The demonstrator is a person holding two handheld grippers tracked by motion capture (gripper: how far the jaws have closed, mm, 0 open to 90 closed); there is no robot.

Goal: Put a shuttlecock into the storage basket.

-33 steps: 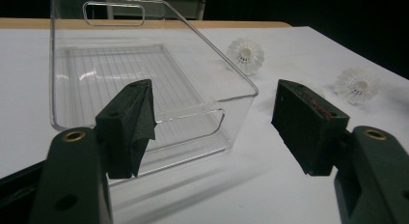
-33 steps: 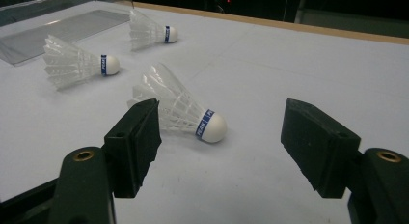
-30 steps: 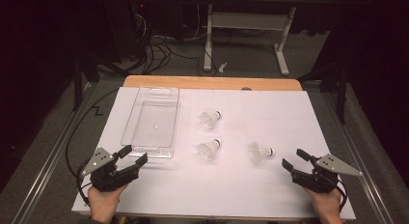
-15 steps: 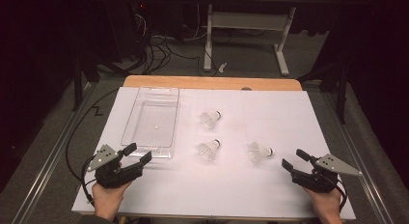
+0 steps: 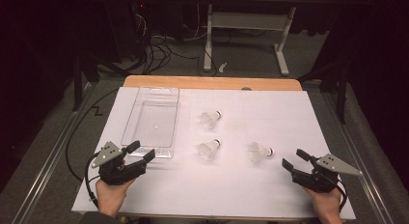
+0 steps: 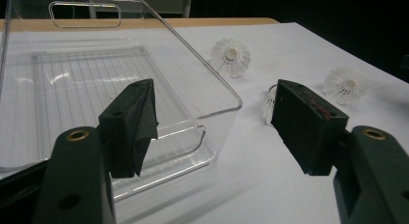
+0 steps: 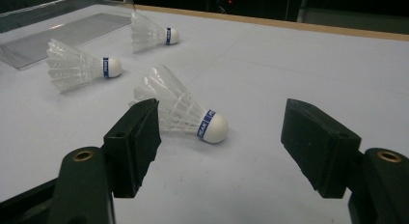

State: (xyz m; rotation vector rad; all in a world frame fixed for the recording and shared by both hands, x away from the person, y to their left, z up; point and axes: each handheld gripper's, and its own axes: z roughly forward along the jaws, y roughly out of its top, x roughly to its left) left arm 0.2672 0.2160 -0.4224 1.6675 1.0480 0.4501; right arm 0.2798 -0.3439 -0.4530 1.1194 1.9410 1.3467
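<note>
Right gripper view: right tool (image 7: 219, 137) gapes wide, empty, near shuttlecock (image 7: 181, 108); left tool (image 5: 140, 153) likewise.

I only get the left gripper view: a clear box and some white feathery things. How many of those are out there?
Observer: Three: a far shuttlecock, a middle shuttlecock and a right shuttlecock.
Operator: Is there a second gripper?
Observer: Yes, the right gripper, jaws open, at the near right, aimed at the right shuttlecock.
Operator: Any markings on them?
Observer: A blue band rings each one beside its white tip.
</note>
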